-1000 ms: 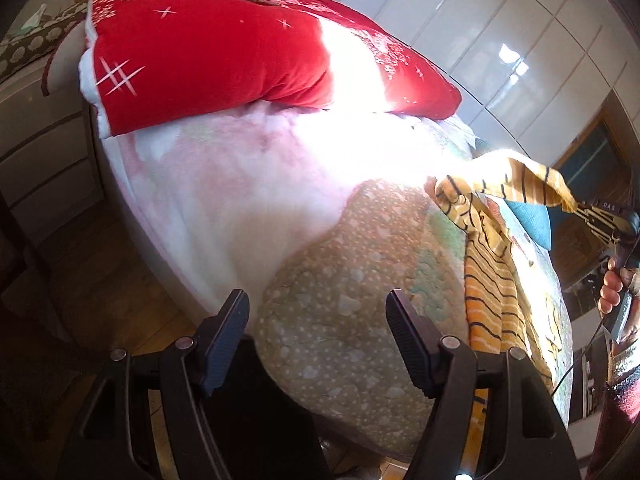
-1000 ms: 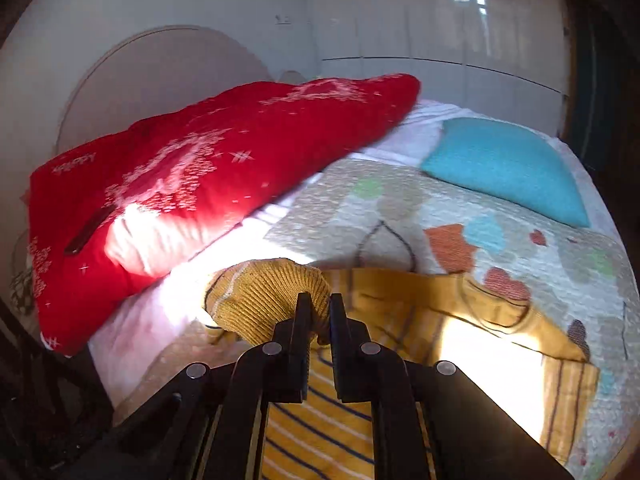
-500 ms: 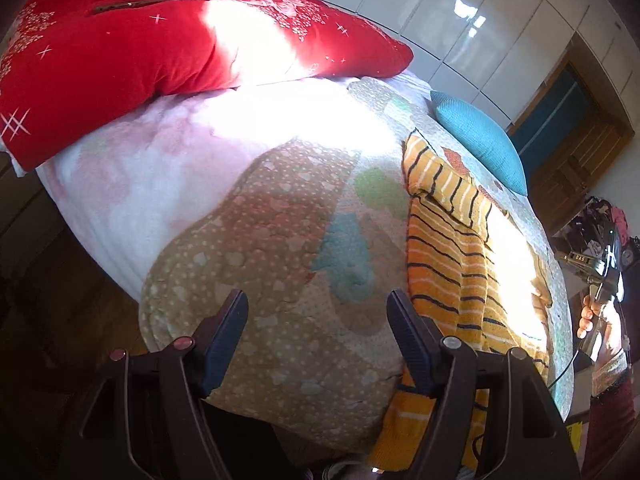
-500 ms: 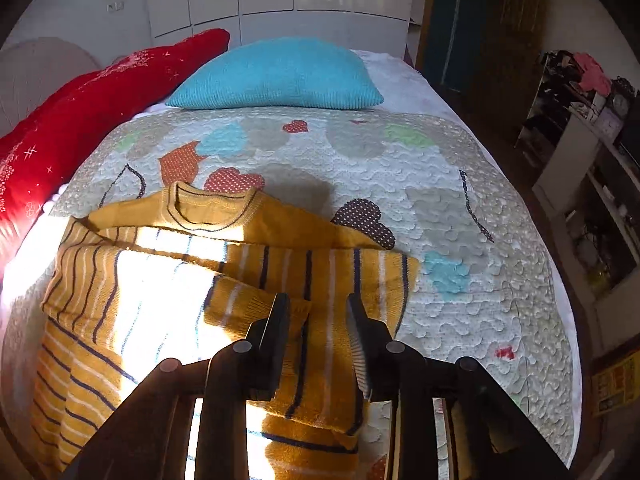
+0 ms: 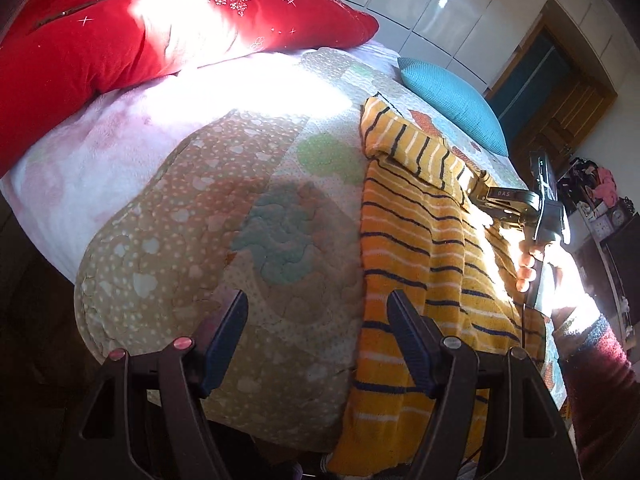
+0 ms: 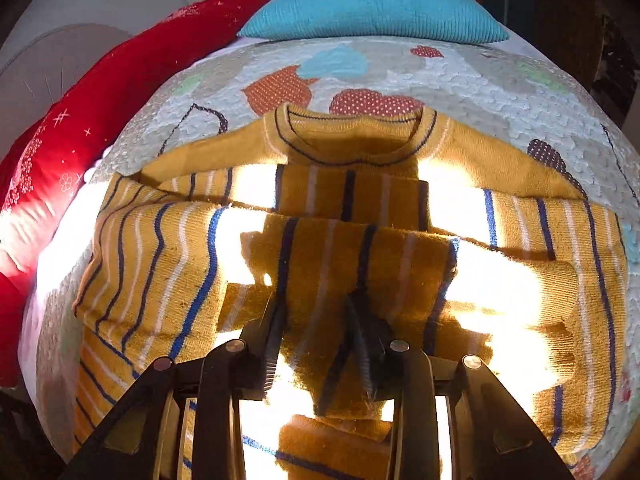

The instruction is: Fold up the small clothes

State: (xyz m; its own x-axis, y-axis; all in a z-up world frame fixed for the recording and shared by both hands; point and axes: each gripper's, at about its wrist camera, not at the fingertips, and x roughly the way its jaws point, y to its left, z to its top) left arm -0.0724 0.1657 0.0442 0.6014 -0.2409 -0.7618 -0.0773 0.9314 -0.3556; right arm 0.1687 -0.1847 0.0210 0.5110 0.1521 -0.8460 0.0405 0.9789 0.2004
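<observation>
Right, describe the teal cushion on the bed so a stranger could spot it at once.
Start from the bed's patchwork quilt with its heart and dot patches. At the far end, beyond the collar of the yellow striped sweater, lies the teal cushion, beside the long red pillow. It is the only plain blue-green thing there, ribbed, with pointed corners.

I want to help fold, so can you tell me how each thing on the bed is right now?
Sweater: flat on the quilt, neck toward the pillows, both sleeves folded across the chest.
Right gripper: jaws just been opening, sleeve cloth between them, not pinched.
Left gripper: open, empty, over the quilt beside the sweater.
Quilt: spread over the bed.
Blue pillow: lying at the bed's head.
Red pillow: lying along the bed's edge.
</observation>
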